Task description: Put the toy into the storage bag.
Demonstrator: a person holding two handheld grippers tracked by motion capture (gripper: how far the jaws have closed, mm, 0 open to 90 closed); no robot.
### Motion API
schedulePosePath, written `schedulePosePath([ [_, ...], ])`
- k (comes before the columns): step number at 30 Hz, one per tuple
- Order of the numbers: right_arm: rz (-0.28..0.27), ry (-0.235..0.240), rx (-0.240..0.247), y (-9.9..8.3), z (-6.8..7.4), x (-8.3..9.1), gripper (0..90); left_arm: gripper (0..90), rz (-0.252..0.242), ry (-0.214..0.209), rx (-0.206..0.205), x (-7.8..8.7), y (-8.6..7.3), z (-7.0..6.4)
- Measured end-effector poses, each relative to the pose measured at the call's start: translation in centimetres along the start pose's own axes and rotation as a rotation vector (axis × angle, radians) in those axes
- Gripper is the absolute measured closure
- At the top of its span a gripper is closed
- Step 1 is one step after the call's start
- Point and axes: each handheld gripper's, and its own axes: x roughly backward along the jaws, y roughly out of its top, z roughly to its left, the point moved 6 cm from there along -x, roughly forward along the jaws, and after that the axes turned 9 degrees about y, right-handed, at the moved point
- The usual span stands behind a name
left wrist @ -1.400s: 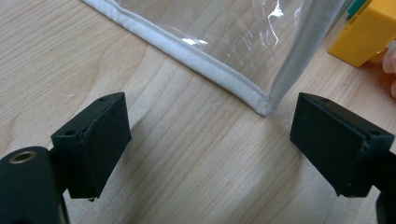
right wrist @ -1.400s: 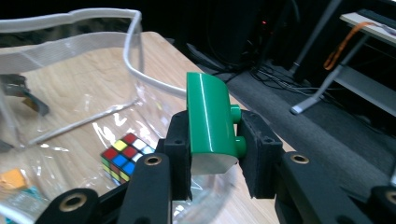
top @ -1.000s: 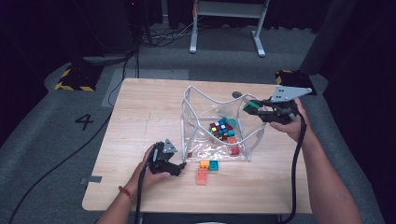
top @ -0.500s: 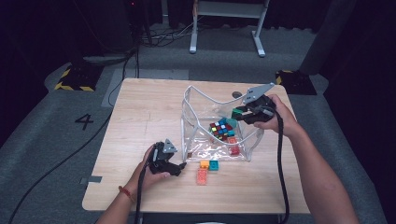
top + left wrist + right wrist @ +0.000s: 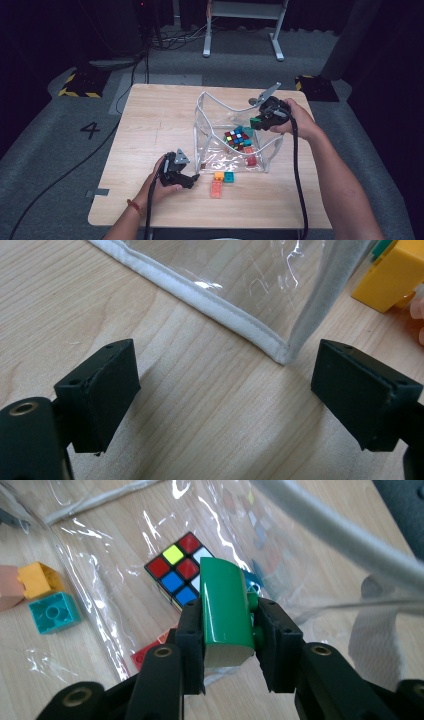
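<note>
- currently i hold the right gripper (image 5: 257,121) over the clear bag's (image 5: 210,107) open top, at the 3 o'clock side of the bag; its jaws are clamped on a green curved brick (image 5: 225,607), which stands upright between the pads in the right gripper view.
- green curved brick: above the bag's inside, not resting on anything; directly below and beyond it lies the puzzle cube (image 5: 181,569).
- puzzle cube: inside the bag, near its middle, multicoloured faces up; also seen from above (image 5: 236,138).
- red brick (image 5: 251,161): inside the bag, at its 5 o'clock corner.
- my left gripper (image 5: 192,178) rests low on the table (image 5: 150,115) at the bag's 7 o'clock corner; its jaws stand wide apart and grip nothing.
- bag corner: in the left gripper view the white-piped bottom corner (image 5: 280,354) sits between the two jaws, nearer the right one; i cannot tell whether either touches it.
- loose pieces outside the bag, at its 6 o'clock edge: yellow brick (image 5: 218,176), teal brick (image 5: 229,176) just beside it, pale orange brick (image 5: 216,189) nearer me.
- table: light wood, bag set right of centre.
</note>
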Motion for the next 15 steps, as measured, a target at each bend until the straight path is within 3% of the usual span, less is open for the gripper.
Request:
schedulePosePath([
  [7, 0.117, -0.048, -0.048, -1.7, -1.2, 0.6, 66.9, 12.0, 0.001, 0.0, -0.003, 0.0, 0.0, 0.0],
  [15, 0.125, -0.05, -0.087, -3.0, -1.8, 1.5, 66.8, 12.0, 0.002, -0.002, -0.003, 0.0, 0.0, 0.0],
])
